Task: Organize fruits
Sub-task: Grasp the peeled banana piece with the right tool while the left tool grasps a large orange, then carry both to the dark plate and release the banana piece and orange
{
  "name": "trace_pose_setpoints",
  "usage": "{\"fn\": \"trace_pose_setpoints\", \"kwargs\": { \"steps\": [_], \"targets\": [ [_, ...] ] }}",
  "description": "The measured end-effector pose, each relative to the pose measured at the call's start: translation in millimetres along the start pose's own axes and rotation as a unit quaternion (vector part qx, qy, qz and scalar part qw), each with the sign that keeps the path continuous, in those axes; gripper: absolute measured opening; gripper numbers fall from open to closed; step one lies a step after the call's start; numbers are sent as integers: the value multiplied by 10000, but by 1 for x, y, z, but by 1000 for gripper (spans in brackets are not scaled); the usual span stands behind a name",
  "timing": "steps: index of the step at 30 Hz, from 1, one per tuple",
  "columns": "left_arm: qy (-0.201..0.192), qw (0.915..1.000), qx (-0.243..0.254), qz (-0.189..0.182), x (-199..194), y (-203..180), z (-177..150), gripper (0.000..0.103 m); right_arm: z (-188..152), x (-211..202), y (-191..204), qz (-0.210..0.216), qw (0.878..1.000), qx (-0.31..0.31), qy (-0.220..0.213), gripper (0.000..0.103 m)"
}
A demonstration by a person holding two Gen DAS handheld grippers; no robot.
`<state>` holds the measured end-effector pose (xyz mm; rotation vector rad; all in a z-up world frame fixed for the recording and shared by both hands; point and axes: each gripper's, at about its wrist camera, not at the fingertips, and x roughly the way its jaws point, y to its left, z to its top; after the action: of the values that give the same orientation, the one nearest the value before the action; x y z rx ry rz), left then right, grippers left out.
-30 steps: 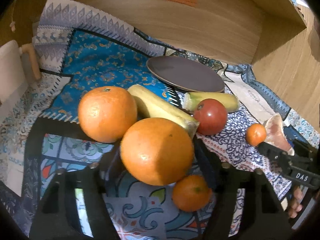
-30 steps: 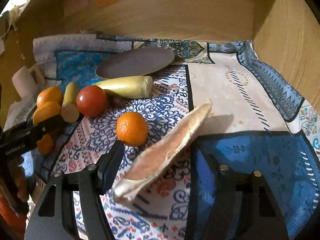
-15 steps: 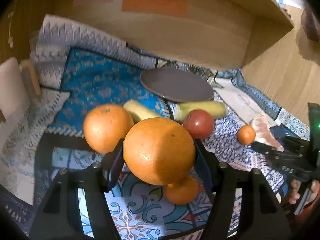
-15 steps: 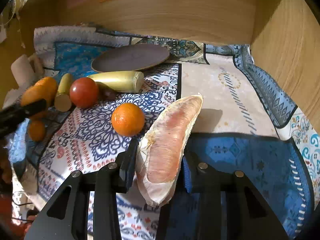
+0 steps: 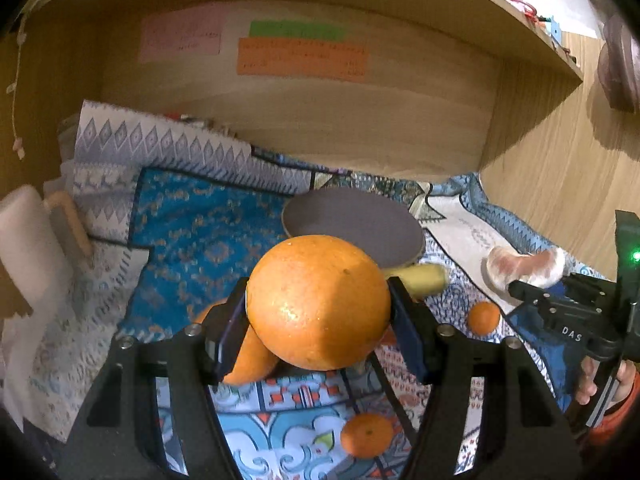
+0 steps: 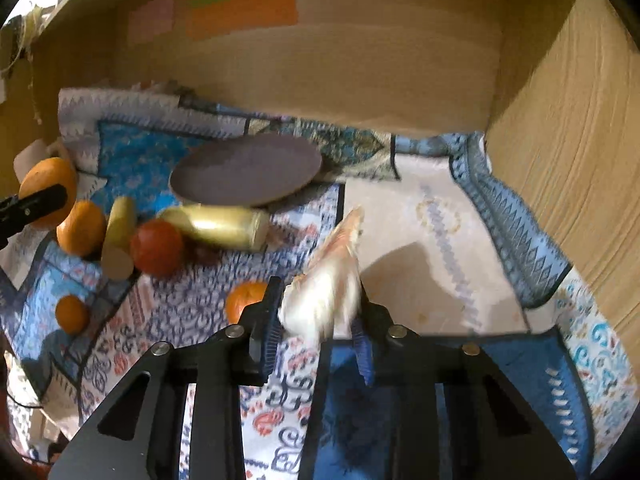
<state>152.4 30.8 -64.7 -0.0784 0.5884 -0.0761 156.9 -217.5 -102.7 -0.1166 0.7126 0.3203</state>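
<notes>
Left black two-finger gripper held a large round orange with dimpled glossy skin, clamped between both blue-padded fingers and lifted clear of the patterned blue-and-white fabric cloth. A second orange sat just below and left of that gripper, partly hidden by the left finger. A small smooth mandarin lay on the cloth below the gripper, between its finger arms. Another small mandarin lay off to its right. A flat dark oval plate rested beyond the held orange, with a pale yellow-green banana piece with a cut end near the plate's front rim.

Right black gripper was closed on a pale pink peeled pomelo wedge with a fibrous, papery surface; the wedge was motion-blurred, pointing up and forward past the fingertips. A round smooth red tomato and a short cut banana stub lay ahead-left of this gripper, touching each other. Both grippers pointed forward into a wooden shelf alcove, angled slightly down.
</notes>
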Motion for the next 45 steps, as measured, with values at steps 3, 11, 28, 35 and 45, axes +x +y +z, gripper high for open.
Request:
{"fn": "trace_pose_setpoints", "kwargs": {
  "steps": [3,11,28,35,45],
  "targets": [
    [-39,10000,15,-19,3,0,9,66,12,-2,0,-15,9999,-11,-141,24],
    [-113,9999,62,-74,14,5,30,65,32,10,1,-29,9997,-42,-252,22],
    [-120,9994,304,92,61,16,87,66,98,9,30,151,9953,-354,-892,22],
    [210,9986,472,84,89,16,97,66,119,25,43,291,9940,-536,-905,22],
    [1084,9918,669,-132,145,14,96,66,134,71,57,629,9943,-736,-449,22]
  ]
}}
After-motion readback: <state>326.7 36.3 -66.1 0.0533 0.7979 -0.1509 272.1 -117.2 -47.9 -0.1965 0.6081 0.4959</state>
